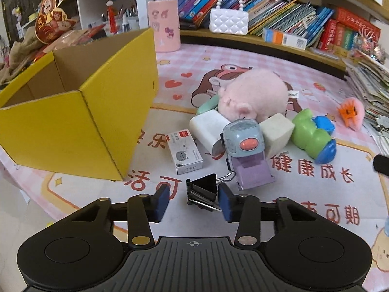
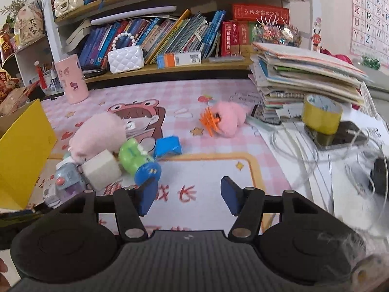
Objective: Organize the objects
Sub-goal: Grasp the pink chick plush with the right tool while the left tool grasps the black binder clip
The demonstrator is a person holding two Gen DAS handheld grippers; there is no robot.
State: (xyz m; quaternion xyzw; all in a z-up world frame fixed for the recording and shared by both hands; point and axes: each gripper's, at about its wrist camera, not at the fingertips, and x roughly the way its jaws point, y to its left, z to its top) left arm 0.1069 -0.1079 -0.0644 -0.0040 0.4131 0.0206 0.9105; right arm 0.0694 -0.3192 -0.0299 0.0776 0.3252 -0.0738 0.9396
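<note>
My left gripper (image 1: 193, 200) is open, with a black binder clip (image 1: 201, 189) lying on the mat between its blue pads, close to the right pad (image 1: 225, 200). An open yellow cardboard box (image 1: 73, 112) stands at the left. A pile lies ahead: a pink plush pig (image 1: 255, 92), a grey-purple toy truck (image 1: 245, 150), a white block (image 1: 209, 126), a cream cube (image 1: 277, 131), a green-blue toy (image 1: 313, 136) and a small white carton (image 1: 184, 154). My right gripper (image 2: 188, 196) is open and empty above the mat, right of the same pile (image 2: 109, 146).
A pink fluffy clip with orange teeth (image 2: 223, 119) lies apart on the mat. A pink cup (image 1: 165, 24) and white handbag (image 1: 228, 19) stand by the bookshelf. At the right are stacked papers (image 2: 304, 75), a yellow tape roll (image 2: 321, 114), a phone and cables.
</note>
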